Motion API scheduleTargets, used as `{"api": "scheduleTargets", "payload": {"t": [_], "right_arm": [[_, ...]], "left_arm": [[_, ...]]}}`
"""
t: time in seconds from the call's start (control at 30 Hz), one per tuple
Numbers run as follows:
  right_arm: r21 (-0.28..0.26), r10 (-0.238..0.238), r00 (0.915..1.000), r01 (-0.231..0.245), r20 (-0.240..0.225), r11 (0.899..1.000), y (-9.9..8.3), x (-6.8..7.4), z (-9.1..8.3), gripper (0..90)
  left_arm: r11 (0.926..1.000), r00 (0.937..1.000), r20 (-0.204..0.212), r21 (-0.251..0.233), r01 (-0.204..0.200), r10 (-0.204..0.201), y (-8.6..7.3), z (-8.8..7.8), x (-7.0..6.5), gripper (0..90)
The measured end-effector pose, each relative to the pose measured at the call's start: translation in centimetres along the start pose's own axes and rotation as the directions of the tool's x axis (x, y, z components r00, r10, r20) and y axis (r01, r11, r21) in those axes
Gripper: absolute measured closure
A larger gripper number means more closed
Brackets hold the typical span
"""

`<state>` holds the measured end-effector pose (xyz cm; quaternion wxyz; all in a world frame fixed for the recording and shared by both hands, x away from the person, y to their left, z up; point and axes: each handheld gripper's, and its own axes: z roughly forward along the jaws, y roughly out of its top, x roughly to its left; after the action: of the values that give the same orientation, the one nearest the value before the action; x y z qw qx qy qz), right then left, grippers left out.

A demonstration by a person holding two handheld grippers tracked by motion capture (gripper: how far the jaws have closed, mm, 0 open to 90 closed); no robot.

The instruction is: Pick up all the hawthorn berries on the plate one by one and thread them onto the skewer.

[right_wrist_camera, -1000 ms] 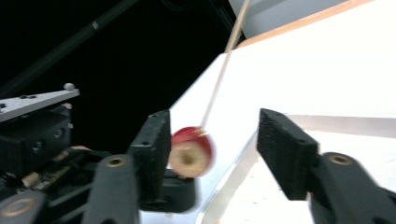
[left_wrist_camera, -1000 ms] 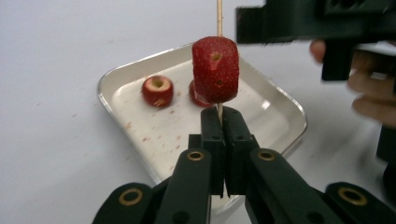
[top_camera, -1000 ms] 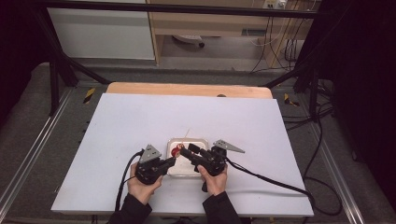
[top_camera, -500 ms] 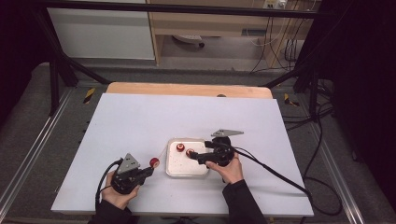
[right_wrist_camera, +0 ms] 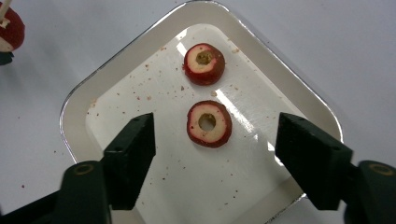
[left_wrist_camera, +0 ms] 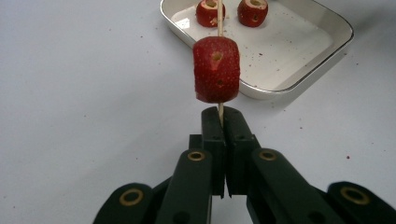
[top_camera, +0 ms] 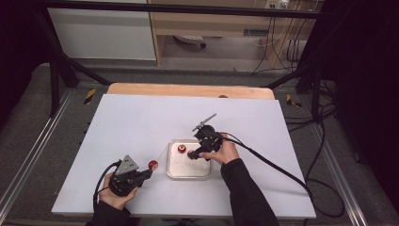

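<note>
a: high view first. what's on the table?

b: a white top with a small metal tray near the front middle. the left gripper sits left of the tray, held low in the left hand, with a red strawberry piece at its tip, just outside the tray's left edge. the right gripper hangs over the tray in the right hand, and one red piece lies in the tray's far left corner.

a: left gripper view?

b: jaws pressed together on a thin wooden skewer. the strawberry piece is threaded on it just above the jaw tips, off the table. behind it the tray holds two more pieces.

a: right gripper view?

b: jaws spread wide over the tray, gripping nothing. two cored pieces lie inside, one between the jaws, the other just beyond it, apart. red crumbs dot the tray floor. the skewered piece peeks in at the top left.
</note>
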<state>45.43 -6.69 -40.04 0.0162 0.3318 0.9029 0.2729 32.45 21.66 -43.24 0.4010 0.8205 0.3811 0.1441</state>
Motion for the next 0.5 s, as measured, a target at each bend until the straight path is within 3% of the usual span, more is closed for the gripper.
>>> {"api": "scheduleTargets", "payload": {"t": [0.4,0.5], "right_arm": [[0.125,0.006,0.9999,-0.008,0.015,0.992,2.0,0.2,2.2,48.6],[0.122,0.027,0.9996,-0.028,0.01,0.992,2.1,0.0,2.4,52.1]], "left_arm": [[1.0,1.0,0.008,0.008,0.0,0.0,0.0,0.1,0.0,88.1],[0.9999,1.0,0.007,0.01,0.0,0.0,0.1,0.1,0.0,88.1]]}}
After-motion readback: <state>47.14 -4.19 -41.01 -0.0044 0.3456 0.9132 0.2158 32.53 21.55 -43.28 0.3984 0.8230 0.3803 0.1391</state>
